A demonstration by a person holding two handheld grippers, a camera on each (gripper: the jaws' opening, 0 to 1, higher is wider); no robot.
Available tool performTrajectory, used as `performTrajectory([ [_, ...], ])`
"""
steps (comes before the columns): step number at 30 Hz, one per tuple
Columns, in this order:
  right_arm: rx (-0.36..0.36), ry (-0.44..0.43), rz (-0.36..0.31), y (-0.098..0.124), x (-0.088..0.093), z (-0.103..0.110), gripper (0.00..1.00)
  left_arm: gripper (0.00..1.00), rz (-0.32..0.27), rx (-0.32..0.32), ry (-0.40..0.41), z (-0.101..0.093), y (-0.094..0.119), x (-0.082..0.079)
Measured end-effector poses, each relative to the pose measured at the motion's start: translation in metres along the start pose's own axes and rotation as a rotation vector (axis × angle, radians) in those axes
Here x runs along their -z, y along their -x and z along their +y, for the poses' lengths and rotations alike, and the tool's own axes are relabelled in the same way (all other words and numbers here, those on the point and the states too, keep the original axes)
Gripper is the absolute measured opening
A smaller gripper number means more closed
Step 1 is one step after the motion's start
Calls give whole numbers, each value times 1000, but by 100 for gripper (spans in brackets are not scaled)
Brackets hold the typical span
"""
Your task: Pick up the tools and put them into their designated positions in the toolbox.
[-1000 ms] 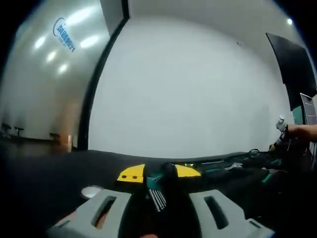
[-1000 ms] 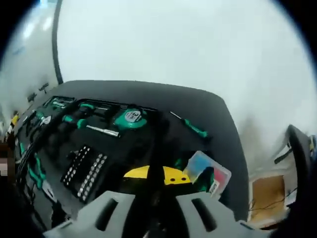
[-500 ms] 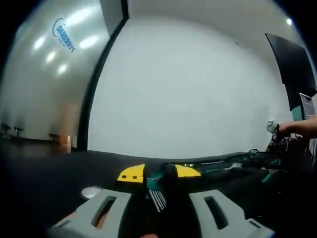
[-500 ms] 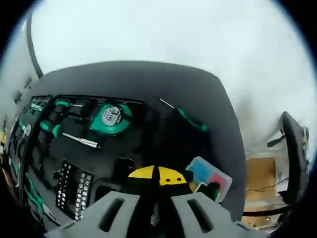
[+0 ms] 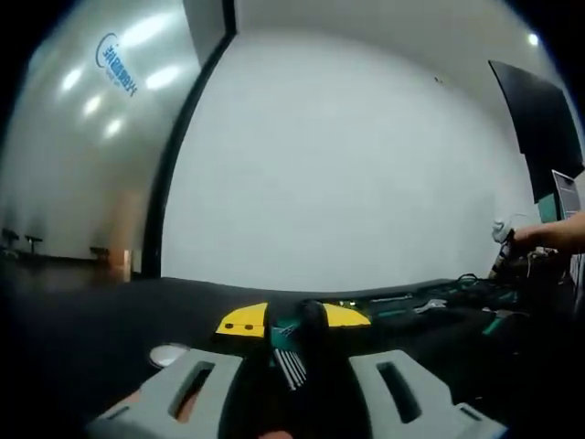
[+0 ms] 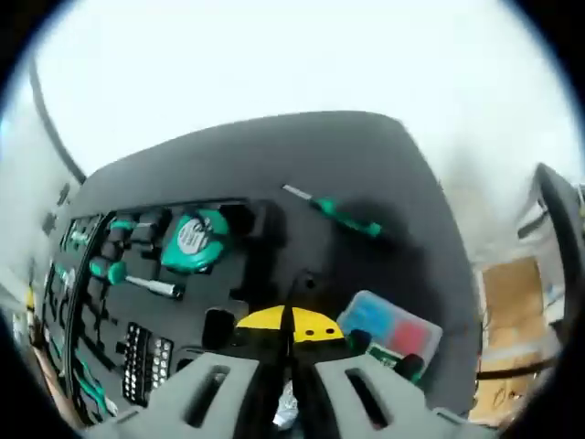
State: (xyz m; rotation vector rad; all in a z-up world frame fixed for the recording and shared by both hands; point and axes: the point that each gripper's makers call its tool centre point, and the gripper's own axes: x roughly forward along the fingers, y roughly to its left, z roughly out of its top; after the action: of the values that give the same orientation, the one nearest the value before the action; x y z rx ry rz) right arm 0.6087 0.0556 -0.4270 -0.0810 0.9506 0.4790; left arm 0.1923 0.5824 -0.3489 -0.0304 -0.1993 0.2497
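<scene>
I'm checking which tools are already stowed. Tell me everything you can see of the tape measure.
The tape measure shows in the right gripper view as a round green case with a pale circular label at its middle, looking like plastic. It lies flat in a recess of the black toolbox tray, near the tray's far edge, beside green-handled screwdrivers. No gripper touches it.

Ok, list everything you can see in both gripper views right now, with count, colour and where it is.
Table: one, black, under everything.
Toolbox tray: one, black, on the table.
Tape measure: one, green, in a tray slot.
Bit set: one block, silver bits, tray's near part.
Screwdriver: one, green handle, loose on the table beyond the tray.
Plastic case: one, clear with blue and red, beside the tray.
Hex key set: one, green and silver, between the left fingers.
Left gripper: grey fingers, yellow tips.
Right gripper: grey fingers, closed on something small and silvery.
</scene>
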Motion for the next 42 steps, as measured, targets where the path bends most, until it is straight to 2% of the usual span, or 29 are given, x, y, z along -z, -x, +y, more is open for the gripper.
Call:
performTrajectory([
  [1, -25, -34, 25, 1, 5, 10, 6, 21, 1, -1, -2, 0, 0, 0],
  [2, 37, -58, 75, 1, 8, 5, 10, 21, 3, -1, -6, -1, 0, 1],
  [4, 121, -2, 115, -5, 3, -4, 15, 21, 7, -1, -13, -1, 0, 2],
  [5, 156, 64, 144, -9, 0, -6, 15, 21, 9, -2, -16, -1, 0, 2],
  [7, 201, 77, 185, -15, 0, -7, 14, 21, 11, -4, -21, -1, 1, 2],
  [8, 231, 78, 170, -16, -6, -9, 14, 21, 11, -4, -24, 0, 1, 3],
  [10, 225, 69, 200, -20, -6, -5, 11, 21, 12, -5, -26, -1, 1, 3],
  [13, 219, 27, 220, -12, 1, -6, 13, 21, 11, -4, -28, -1, 0, 3],
  [14, 221, -4, 241, -11, 5, -6, 15, 21, 11, -4, -28, -1, 0, 3],
  [15, 239, -113, 297, -10, 15, -8, 15, 21, 12, -4, -29, -1, 0, 3],
  [16, 228, -122, 294, -11, 14, -7, 15, 21, 12, -3, -29, 0, 0, 3],
  [18, 253, -75, 295, -9, 18, -7, 15, 21, 13, -3, -31, 0, -1, 4],
  [20, 287, -5, 261, -13, 18, -10, 16, 21, 14, -3, -33, -1, -1, 4],
  [22, 271, -28, 268, -10, 21, -8, 16, 21, 16, -3, -37, 0, -1, 4],
  [23, 246, 38, 274, -9, 22, -5, 16, 21, 17, -2, -37, 0, -1, 4],
  [24, 237, 57, 276, -8, 22, -4, 16, 21, 17, -2, -37, 0, -1, 4],
  [26, 194, 9, 274, -4, 25, 1, 15, 21, 18, -5, -36, 0, -1, 5],
  [29, 102, -30, 219, -2, 18, 6, 15, 21, 19, -4, -37, 0, -1, 5],
  [32, -16, -12, 95, 23, 13, 25, 15, 21, 17, -2, -38, -1, -1, 4],
  [33, -23, -7, 41, 33, 9, 27, 14, 21, 17, -1, -37, -1, -1, 4],
  [34, -17, 37, -36, 47, 5, 29, 15, 21, 16, -1, -37, -1, -1, 4],
  [35, 22, 74, -62, 55, 6, 25, 15, 21, 16, 0, -36, -1, -1, 4],
  [36, 27, 84, -99, 62, 2, 23, 15, 21, 16, 1, -36, -1, -1, 4],
  [37, 11, 86, -143, 62, -10, 22, 14, 21, 17, 1, -36, -1, -1, 4],
  [38, -10, 106, -202, 75, -17, 29, 12, 21, 17, 1, -38, -1, -1, 4],
  [39, 13, 104, -202, 78, -20, 23, 0, 21, 19, 1, -39, -2, -1, 5],
  [40, 45, 154, -247, 94, -35, 18, 0, 21, 21, 1, -41, -1, -1, 5],
  [41, 20, 162, -323, 107, -49, 26, 0, 21, 22, 1, -42, -1, -1, 5],
  [42, -45, 155, -355, 118, -62, 37, 0, 21, 24, 1, -44, -1, -1, 5],
])
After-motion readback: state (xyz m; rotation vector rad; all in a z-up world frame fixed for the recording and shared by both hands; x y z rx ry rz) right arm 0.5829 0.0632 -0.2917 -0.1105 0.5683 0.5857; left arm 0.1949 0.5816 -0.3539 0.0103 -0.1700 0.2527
